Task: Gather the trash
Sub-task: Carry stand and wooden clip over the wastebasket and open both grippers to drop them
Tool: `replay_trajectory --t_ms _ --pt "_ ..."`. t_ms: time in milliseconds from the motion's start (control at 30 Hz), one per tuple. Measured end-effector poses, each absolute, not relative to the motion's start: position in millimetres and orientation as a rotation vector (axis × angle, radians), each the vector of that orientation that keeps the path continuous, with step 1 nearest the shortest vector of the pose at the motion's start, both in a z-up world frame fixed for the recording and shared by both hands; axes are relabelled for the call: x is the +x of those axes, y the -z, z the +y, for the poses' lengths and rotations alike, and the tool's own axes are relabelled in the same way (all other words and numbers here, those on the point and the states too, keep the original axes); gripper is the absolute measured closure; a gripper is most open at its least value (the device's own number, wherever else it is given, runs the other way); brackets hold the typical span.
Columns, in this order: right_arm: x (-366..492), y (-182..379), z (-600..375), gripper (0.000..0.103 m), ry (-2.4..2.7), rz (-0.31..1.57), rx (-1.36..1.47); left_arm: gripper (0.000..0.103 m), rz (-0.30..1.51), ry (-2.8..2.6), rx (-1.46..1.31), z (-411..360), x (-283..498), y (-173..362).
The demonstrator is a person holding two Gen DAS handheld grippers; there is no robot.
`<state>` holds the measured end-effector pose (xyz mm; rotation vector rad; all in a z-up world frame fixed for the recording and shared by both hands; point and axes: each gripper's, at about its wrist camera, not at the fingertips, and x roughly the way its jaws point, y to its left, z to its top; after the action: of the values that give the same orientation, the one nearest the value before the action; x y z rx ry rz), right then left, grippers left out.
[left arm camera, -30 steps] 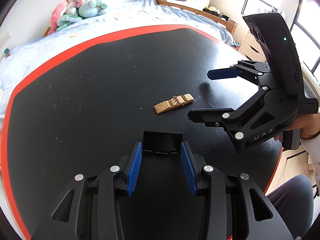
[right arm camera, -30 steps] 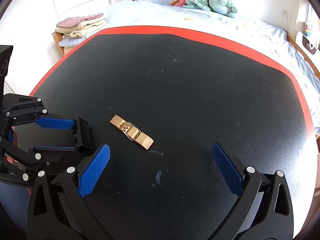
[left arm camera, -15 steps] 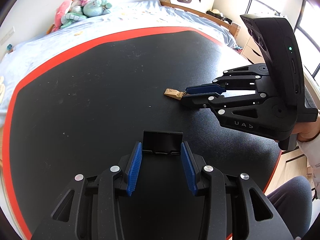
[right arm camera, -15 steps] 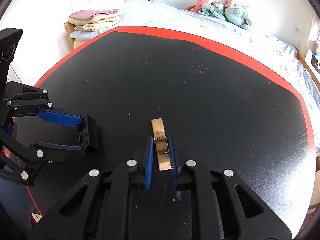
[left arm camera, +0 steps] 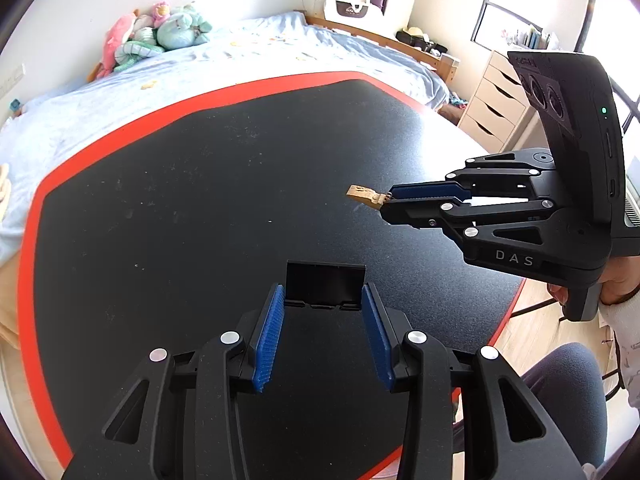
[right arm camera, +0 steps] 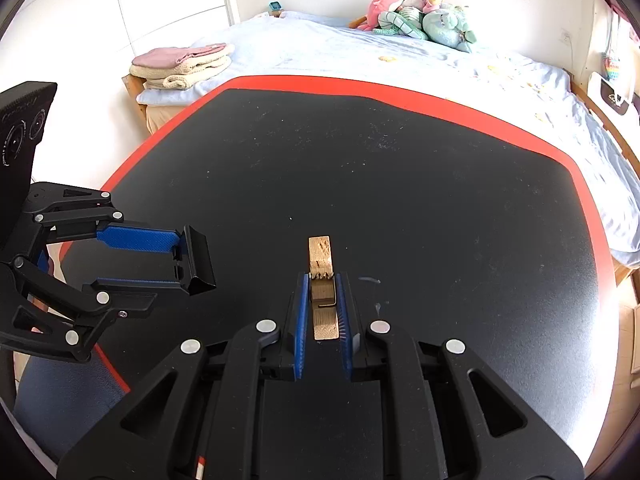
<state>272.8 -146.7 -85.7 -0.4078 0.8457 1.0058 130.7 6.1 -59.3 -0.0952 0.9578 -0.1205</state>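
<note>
A wooden clothespin [right arm camera: 321, 280] is clamped between the blue pads of my right gripper [right arm camera: 323, 280], lifted above the black table [right arm camera: 400, 184]; its tip sticks out forward. In the left wrist view the right gripper [left arm camera: 386, 203] holds the clothespin [left arm camera: 362, 194] in the air at the right. My left gripper [left arm camera: 324, 300] is shut on a small black bin [left arm camera: 326, 282] held over the table's near part. In the right wrist view the left gripper [right arm camera: 182, 260] with the bin [right arm camera: 198, 260] is to the left of the clothespin.
The black table has a red border [left arm camera: 120, 140]. A bed with light blue sheets [right arm camera: 400, 56] and plush toys [right arm camera: 416, 20] lies beyond it. Folded towels [right arm camera: 184, 64] sit at the bed's left end. A white drawer unit [left arm camera: 492, 108] stands at the right.
My right gripper came down over the clothespin, shut on it, and lifted it off the table. The left gripper kept holding the bin, nearly still.
</note>
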Motion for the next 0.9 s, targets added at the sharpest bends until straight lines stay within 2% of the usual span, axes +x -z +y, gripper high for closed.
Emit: replay_trajectory --t_ms 433,900 --pt "167.4 34.4 -224.8 0.090 -0.971 0.810 -0.335 0.063 0.938 0.178 -0.046 -35.0 58.8 19.2" --pt "89.3 56.5 -282.0 0.090 -0.935 0.890 -0.298 0.063 0.981 0.239 -0.047 -72.4 1.8 31.2"
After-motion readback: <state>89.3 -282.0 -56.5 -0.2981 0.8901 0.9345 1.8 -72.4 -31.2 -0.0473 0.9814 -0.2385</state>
